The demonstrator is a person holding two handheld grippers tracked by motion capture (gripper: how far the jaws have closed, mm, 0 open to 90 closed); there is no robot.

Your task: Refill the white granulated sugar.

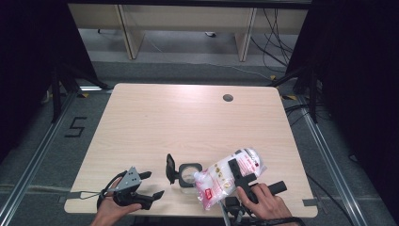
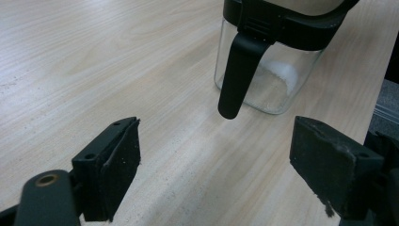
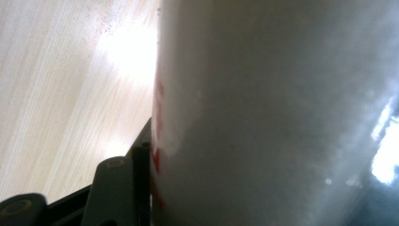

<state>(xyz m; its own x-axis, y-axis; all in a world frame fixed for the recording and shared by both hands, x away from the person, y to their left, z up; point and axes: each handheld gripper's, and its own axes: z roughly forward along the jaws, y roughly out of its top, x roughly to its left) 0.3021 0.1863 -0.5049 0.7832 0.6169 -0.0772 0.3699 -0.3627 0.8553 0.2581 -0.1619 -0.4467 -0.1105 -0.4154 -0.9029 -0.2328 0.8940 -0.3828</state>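
Note:
A small clear glass jar (image 1: pixel 189 175) with a black rim stands near the table's front edge, its black lid (image 1: pixel 170 168) flipped open to the left. In the left gripper view the jar (image 2: pixel 263 80) holds a little white powder, and a black tab (image 2: pixel 237 75) hangs down its side. My left gripper (image 1: pixel 153 184) stands open a short way left of the jar, with nothing between its pads. My right gripper (image 1: pixel 240 175) is shut on a white plastic bag (image 1: pixel 230 176) with red print, tilted with its lower end by the jar's mouth. That bag (image 3: pixel 282 113) presses close against the right gripper's camera.
The pale wooden table (image 1: pixel 188 122) has a round cable hole (image 1: pixel 228 98) at the back right. Dark floor, metal rails and cables surround the table. A desk frame (image 1: pixel 186 23) stands beyond it.

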